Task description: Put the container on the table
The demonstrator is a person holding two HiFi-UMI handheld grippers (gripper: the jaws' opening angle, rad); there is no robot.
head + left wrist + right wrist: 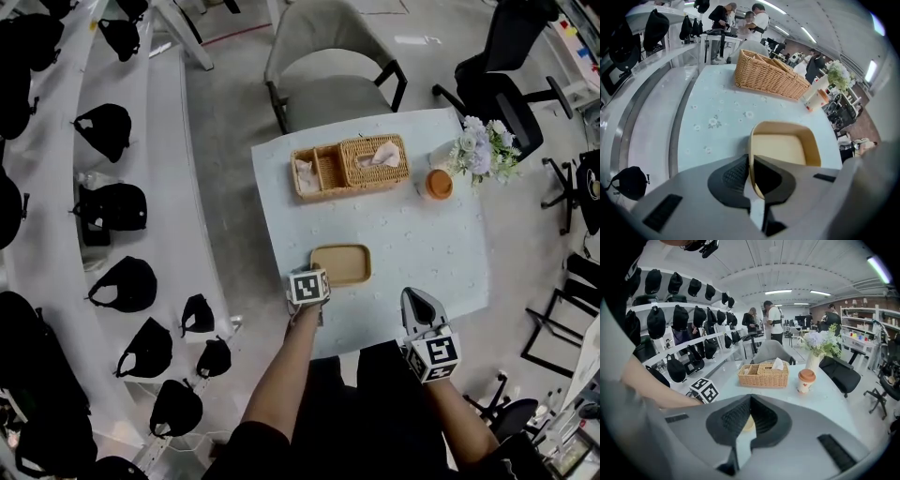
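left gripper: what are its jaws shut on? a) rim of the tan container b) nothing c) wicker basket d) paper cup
a: in the left gripper view, the left gripper pinches the near rim of the tan container.

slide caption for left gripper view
Left gripper grips the tan container by its rim over the floral table, wicker basket beyond

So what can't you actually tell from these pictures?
- Whether the container already rests on the table: in the left gripper view the left gripper's fingers cover its near end, and the head view looks straight down.
- What the wicker basket's open compartments hold: too small in the head view.
- Any print on the cup: too small in the right gripper view.
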